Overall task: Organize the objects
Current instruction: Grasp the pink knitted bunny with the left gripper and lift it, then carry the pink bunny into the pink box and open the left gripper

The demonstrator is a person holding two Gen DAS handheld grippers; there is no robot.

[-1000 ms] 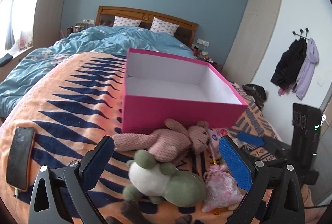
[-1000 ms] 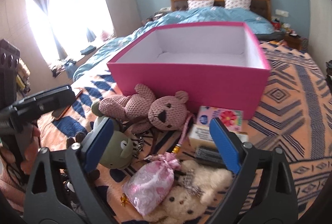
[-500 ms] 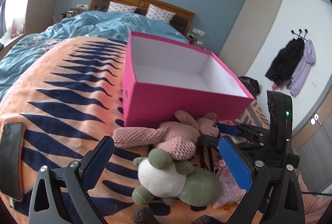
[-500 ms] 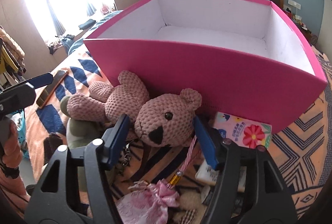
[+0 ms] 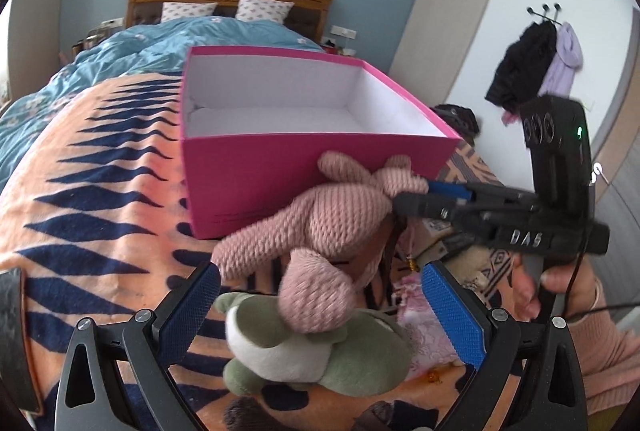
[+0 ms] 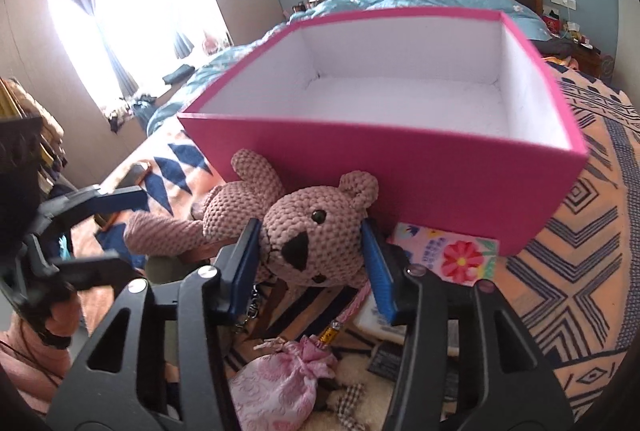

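On the bed, which is covered with an orange blanket (image 5: 92, 215) with dark blue pattern, stands an open pink cardboard box (image 6: 400, 167) with white inside, and nothing can be seen in it. In front of its near wall lies a pink knitted teddy bear (image 6: 304, 235), its head touching the box wall. The right gripper (image 6: 313, 257) has just been closing its fingers, and now the blue pads (image 6: 248, 259) press on both sides of the bear's head, so the bear is held by the head. In the left wrist view the bear's body (image 5: 320, 219) and legs hang over a green and white plush frog (image 5: 308, 351), which lies nearer to the foot edge of the bed. The left gripper (image 5: 320, 315) hovers over this frog with the fingers wide apart; the frog is between them but the pads do not touch it. Beside the bear lies a pink flowered fabric pouch (image 6: 280, 379) and a tissue pack with a red flower (image 6: 452, 255), the pack just at the near wall of the box. A dark phone (image 5: 12, 335) lies at the left edge of the blanket.
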